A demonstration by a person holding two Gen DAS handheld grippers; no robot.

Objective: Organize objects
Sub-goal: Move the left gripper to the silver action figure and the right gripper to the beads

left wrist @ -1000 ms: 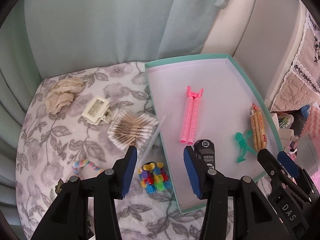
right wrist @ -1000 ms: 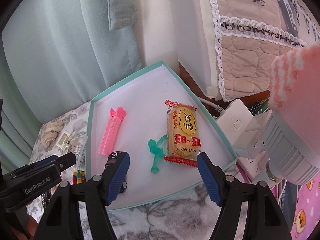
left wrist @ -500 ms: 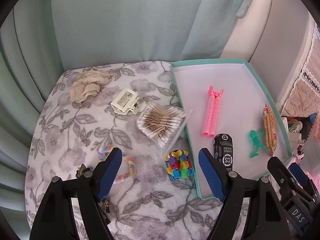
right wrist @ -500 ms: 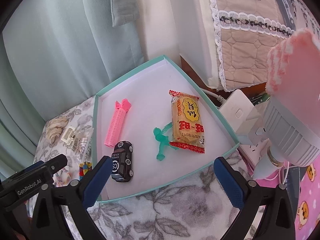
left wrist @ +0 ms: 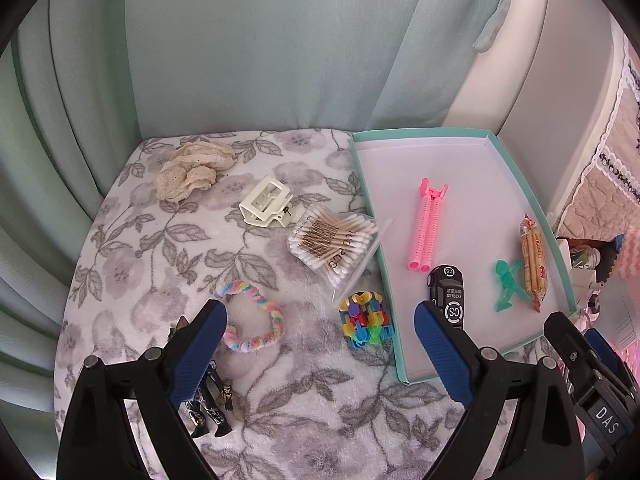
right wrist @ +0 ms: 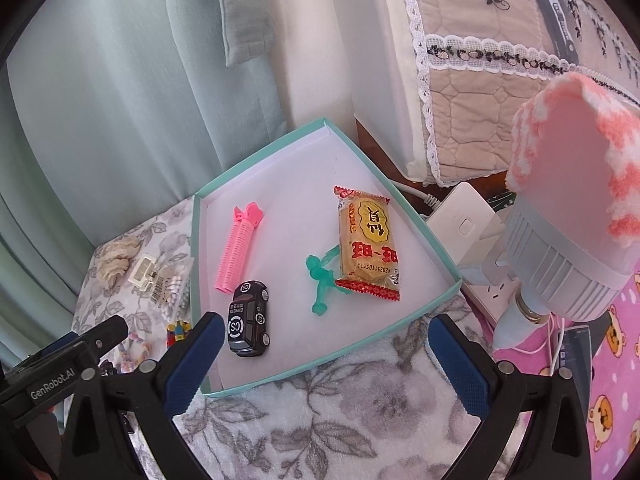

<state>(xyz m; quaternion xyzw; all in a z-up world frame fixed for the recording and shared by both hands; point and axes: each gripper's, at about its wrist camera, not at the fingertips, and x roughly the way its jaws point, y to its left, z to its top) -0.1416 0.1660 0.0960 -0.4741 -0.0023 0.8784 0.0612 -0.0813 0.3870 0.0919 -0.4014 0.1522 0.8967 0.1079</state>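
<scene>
**Readable text on the objects and grippers**

The black toy car (right wrist: 248,325) in the teal tray shows "CS" in a white circle on its bonnet, again on its roof, with "EXPRESS" between. The bag of cotton swabs (left wrist: 334,241) reads "100 PCS". The yellow snack packet (right wrist: 368,243) carries large red and black Chinese characters and an upside-down number, too small to read surely. The left gripper (right wrist: 52,384) body reads "GenRobot.AI"; the right gripper (left wrist: 600,412) body reads "DAS".

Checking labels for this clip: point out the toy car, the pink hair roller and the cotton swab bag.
toy car (right wrist: 248,319), right wrist view, on its black roof.
pink hair roller (left wrist: 424,232), left wrist view, mid-length of the barrels.
cotton swab bag (left wrist: 334,240), left wrist view, on the swabs' wooden sticks.
</scene>
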